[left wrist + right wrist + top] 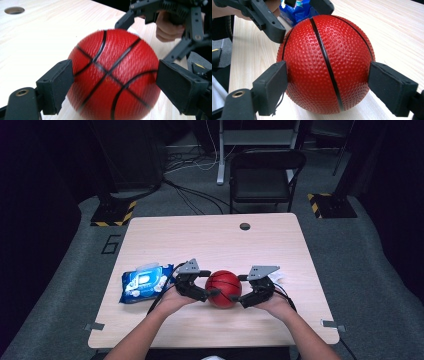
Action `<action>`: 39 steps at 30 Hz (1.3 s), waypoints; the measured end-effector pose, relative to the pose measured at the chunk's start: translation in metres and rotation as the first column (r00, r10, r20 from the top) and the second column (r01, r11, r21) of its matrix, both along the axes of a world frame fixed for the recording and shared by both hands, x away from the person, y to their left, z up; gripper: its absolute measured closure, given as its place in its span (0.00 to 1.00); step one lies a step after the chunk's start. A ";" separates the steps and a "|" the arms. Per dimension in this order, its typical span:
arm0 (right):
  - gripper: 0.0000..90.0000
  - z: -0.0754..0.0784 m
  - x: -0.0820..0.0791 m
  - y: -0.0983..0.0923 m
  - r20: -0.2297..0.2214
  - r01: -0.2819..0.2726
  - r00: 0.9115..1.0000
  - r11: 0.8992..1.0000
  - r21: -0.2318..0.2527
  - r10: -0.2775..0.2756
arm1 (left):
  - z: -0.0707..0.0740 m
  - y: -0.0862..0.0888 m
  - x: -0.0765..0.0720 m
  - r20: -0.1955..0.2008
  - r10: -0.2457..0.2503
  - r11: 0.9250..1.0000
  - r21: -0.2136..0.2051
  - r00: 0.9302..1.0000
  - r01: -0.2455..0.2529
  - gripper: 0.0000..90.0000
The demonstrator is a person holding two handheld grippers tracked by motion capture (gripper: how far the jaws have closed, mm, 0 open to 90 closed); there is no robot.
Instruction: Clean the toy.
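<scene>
Forearms entered from the near edge; between them a red ball (223,288), pebbled skin crossed by black seams like a basketball, sat on the table (210,240) near its front; left gripper (209,282) clasped its left side, pads wide but pressed to the rubber; right gripper (239,288) clasped the opposite side likewise; blue wipes packet (145,282) lay just left.

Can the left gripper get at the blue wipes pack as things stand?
Probably yes, once it lets go: the left gripper is closed on the red ball, but the wipes pack lies just beside that hand with bare table between.
</scene>
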State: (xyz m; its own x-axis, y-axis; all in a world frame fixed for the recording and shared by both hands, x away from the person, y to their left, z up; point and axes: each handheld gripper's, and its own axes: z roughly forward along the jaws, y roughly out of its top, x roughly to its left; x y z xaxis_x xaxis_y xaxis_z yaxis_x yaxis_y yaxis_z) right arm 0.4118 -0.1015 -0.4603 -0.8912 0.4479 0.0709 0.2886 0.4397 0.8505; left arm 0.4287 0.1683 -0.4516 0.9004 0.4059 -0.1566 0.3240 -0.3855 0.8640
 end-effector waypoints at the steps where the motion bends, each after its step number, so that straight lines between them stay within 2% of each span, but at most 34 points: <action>1: 0.17 0.000 0.000 0.001 0.000 0.000 1.000 1.000 0.001 0.000 | 0.000 0.000 0.001 -0.007 -0.002 1.000 -0.002 1.000 0.002 0.16; 5: 0.16 0.000 0.001 0.003 0.001 -0.004 1.000 1.000 -0.006 0.004 | -0.002 0.004 0.003 -0.023 0.000 1.000 -0.005 1.000 0.000 0.16; 7: 0.15 -0.004 0.001 -0.001 -0.021 -0.024 0.999 1.000 -0.013 0.024 | -0.002 0.006 0.003 -0.028 0.002 1.000 -0.002 1.000 -0.002 0.16; 10: 0.13 -0.016 0.004 -0.007 -0.059 -0.021 0.998 0.999 -0.046 0.018 | -0.003 0.007 0.003 -0.032 -0.004 1.000 -0.007 0.999 0.004 0.16; 13: 0.12 -0.028 0.005 -0.005 -0.090 -0.048 0.995 0.996 -0.071 0.041 | -0.003 0.009 0.004 -0.041 -0.001 1.000 -0.009 0.999 0.001 0.16; 16: 0.10 -0.037 0.005 0.000 -0.071 -0.066 0.996 0.991 -0.117 0.057 | -0.004 0.010 0.004 -0.041 -0.002 1.000 -0.012 0.999 0.001 0.16; 19: 0.09 -0.038 0.005 0.001 -0.083 -0.047 0.996 0.994 -0.102 0.039 | -0.004 0.010 0.005 -0.047 -0.004 1.000 -0.019 0.999 0.003 0.15; 21: 0.09 -0.039 0.006 0.000 -0.073 -0.055 0.996 0.993 -0.100 0.048 | -0.005 0.010 0.005 -0.041 -0.005 1.000 -0.019 0.999 0.004 0.15; 25: 0.08 -0.042 0.008 0.002 -0.104 -0.050 0.994 0.995 -0.092 0.041 | -0.005 0.009 0.004 -0.033 -0.002 1.000 -0.016 0.999 0.002 0.15; 30: 0.09 -0.039 0.006 0.001 -0.115 -0.039 0.993 0.997 -0.072 0.031 | -0.005 0.008 0.004 -0.043 -0.001 1.000 -0.024 0.999 0.000 0.14; 31: 0.09 -0.038 0.005 0.000 -0.121 -0.039 0.992 0.997 -0.067 0.030 | -0.005 0.010 0.006 -0.060 -0.004 1.000 -0.031 0.998 0.002 0.14; 34: 0.10 -0.033 0.005 -0.004 -0.128 -0.024 0.992 0.999 -0.042 0.018 | -0.004 0.010 0.004 -0.037 0.001 0.999 -0.046 0.999 -0.002 0.18; 37: 0.12 -0.024 0.004 -0.007 -0.110 -0.023 0.994 1.000 -0.017 0.021 | -0.004 0.007 0.003 -0.037 -0.003 0.999 -0.042 0.999 0.001 0.18; 39: 0.17 -0.019 0.002 -0.010 -0.088 -0.020 0.996 1.000 0.005 0.020 | -0.004 0.005 0.001 -0.026 -0.006 0.999 -0.049 1.000 0.005 0.18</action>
